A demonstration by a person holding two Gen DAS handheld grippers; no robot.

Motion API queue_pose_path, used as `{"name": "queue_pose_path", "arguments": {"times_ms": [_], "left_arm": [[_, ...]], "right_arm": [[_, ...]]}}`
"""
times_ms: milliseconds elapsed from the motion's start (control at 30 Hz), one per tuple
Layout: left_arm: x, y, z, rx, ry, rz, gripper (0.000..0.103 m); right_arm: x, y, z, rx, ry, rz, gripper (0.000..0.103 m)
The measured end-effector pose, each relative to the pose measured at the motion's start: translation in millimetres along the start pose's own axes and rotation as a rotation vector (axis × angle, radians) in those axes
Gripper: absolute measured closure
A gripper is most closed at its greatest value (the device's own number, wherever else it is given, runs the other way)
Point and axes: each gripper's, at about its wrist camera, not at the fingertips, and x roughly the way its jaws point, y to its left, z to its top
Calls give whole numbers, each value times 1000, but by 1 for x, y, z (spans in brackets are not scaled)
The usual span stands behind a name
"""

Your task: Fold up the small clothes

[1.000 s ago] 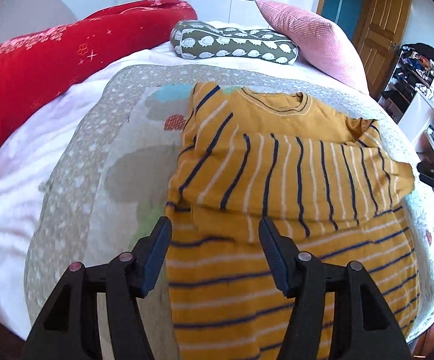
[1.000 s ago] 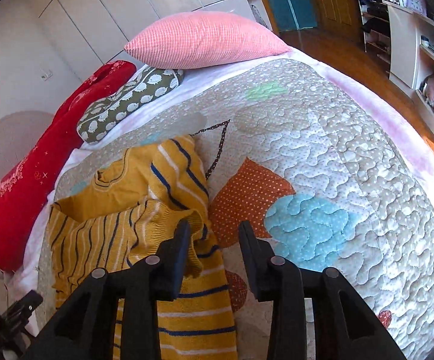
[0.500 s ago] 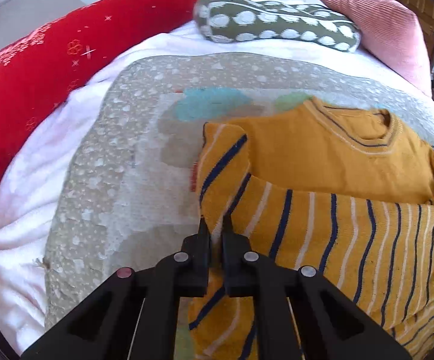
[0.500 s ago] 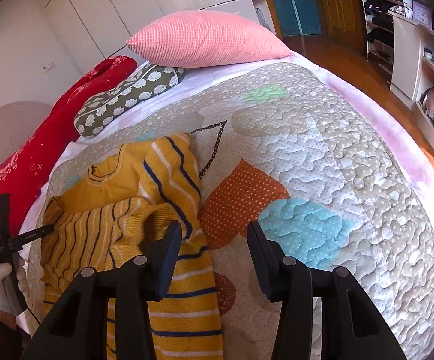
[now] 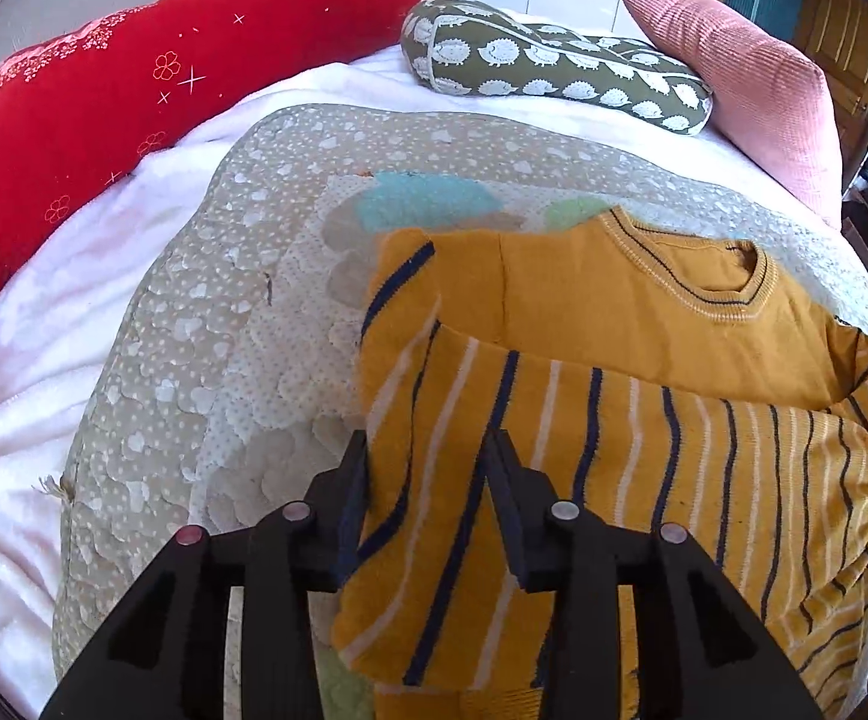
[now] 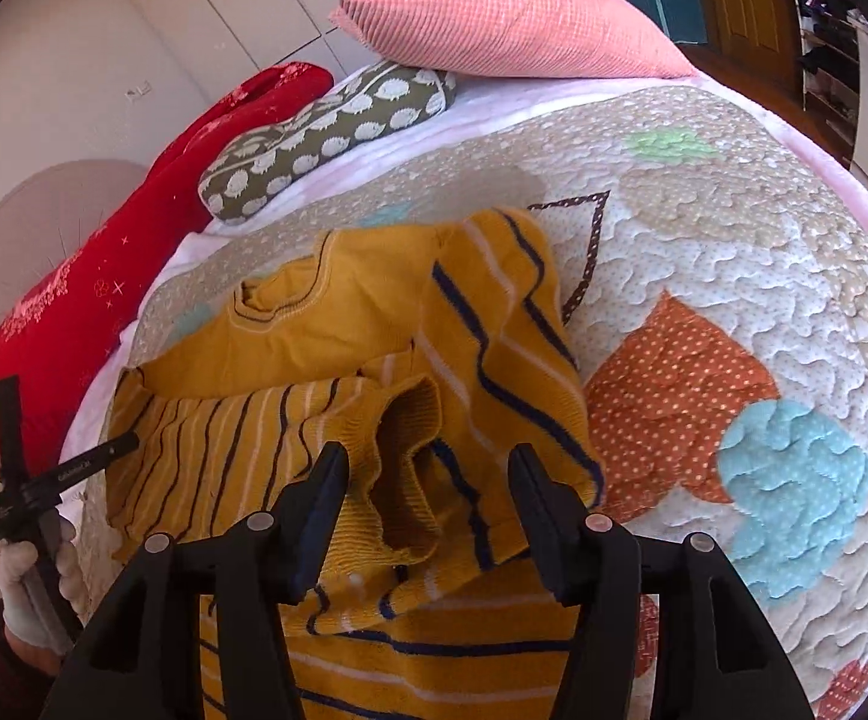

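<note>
A small mustard-yellow sweater (image 5: 643, 324) with navy and white stripes lies on the quilted mat, collar away from me, both sleeves folded across its chest. My left gripper (image 5: 428, 468) is open, its fingers either side of the sleeve fold at the sweater's left edge. In the right wrist view the same sweater (image 6: 326, 324) lies ahead, and my right gripper (image 6: 428, 480) is open with its fingers either side of the ribbed cuff (image 6: 404, 432) of the folded sleeve. The left gripper also shows at that view's left edge (image 6: 62, 474), in a gloved hand.
The quilted mat (image 6: 733, 300) covers a white blanket (image 5: 62, 360) on a bed. A red bolster (image 5: 104, 84), a green hedgehog-print cushion (image 5: 553, 66) and a pink pillow (image 5: 745, 78) lie along the far side. Shelves and a wooden door stand beyond the bed at right.
My left gripper was shut on the sleeve fold half a second ago and is now open. My right gripper has opened wider and moved closer over the cuff.
</note>
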Motion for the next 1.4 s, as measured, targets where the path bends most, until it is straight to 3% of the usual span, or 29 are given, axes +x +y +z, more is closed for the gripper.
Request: {"name": "queue_pose_path", "arguments": {"times_ms": [33,100,133,200,267,300,367,400,433,467,533,567,633,700,733,767,833,967,1000,1033,1133,1200,1267,1400], "left_arm": [[-3,0,0,-5,-2,-8,66],[-8,0,1,-4,-13,-27,63],[-9,-1,2,7,-15,-15,57],[-4,-4,0,31,-9,37,55],[3,-1,-5,22,23,59,55],[3,2,-8,6,39,45,55],[-7,9,-17,-27,38,-10,55],[-15,11,-23,-31,26,-25,55],[-24,14,-30,-32,10,-32,55],[-34,17,-37,-32,-6,-33,55],[-53,23,-55,-41,-33,-42,55],[-62,26,-65,-50,-43,-49,55],[-78,32,-86,-70,-55,-65,54],[-90,38,-107,-94,-45,-77,54],[-98,42,-118,-111,-39,-88,54],[-103,45,-127,-125,-39,-104,54],[-113,49,-145,-140,-34,-129,53],[-123,49,-173,-142,-19,-157,50],[-123,47,-179,-135,-16,-164,50],[-124,45,-185,-132,-16,-171,50],[-119,36,-203,-128,18,-218,50],[-115,31,-214,-138,48,-255,50],[-113,26,-226,-141,70,-275,50],[-120,21,-248,-143,65,-304,41]], "right_arm": [[3,4,1,-30,19,-1,94],[-5,2,6,-36,-20,-50,98],[-11,-3,10,-25,-50,-99,101],[-13,-16,16,-9,-76,-229,102],[-1,-34,18,5,-32,-344,101],[4,-43,15,29,0,-369,101],[-8,-58,7,114,-21,-252,100],[-18,-61,1,145,-45,-188,99],[-25,-61,-3,160,-62,-141,91],[-31,-58,-6,159,-75,-100,71],[-39,-46,-7,131,-104,-36,41],[-40,-39,-6,113,-116,-21,36],[-32,-20,-4,67,-119,-26,36],[-13,-3,-2,-8,-66,-56,37],[0,5,-2,-53,-12,-84,60],[10,9,-1,-86,26,-112,97],[15,4,1,-85,30,-158,100],[15,-27,9,-39,-12,-427,103],[12,-38,8,-2,-5,-461,103],[6,-50,6,48,1,-433,102],[-22,-63,-15,133,8,-199,100],[-44,-62,-38,128,-3,-128,87],[-65,-63,-66,125,-19,-73,54],[-106,-69,-126,131,-54,18,51]]}}
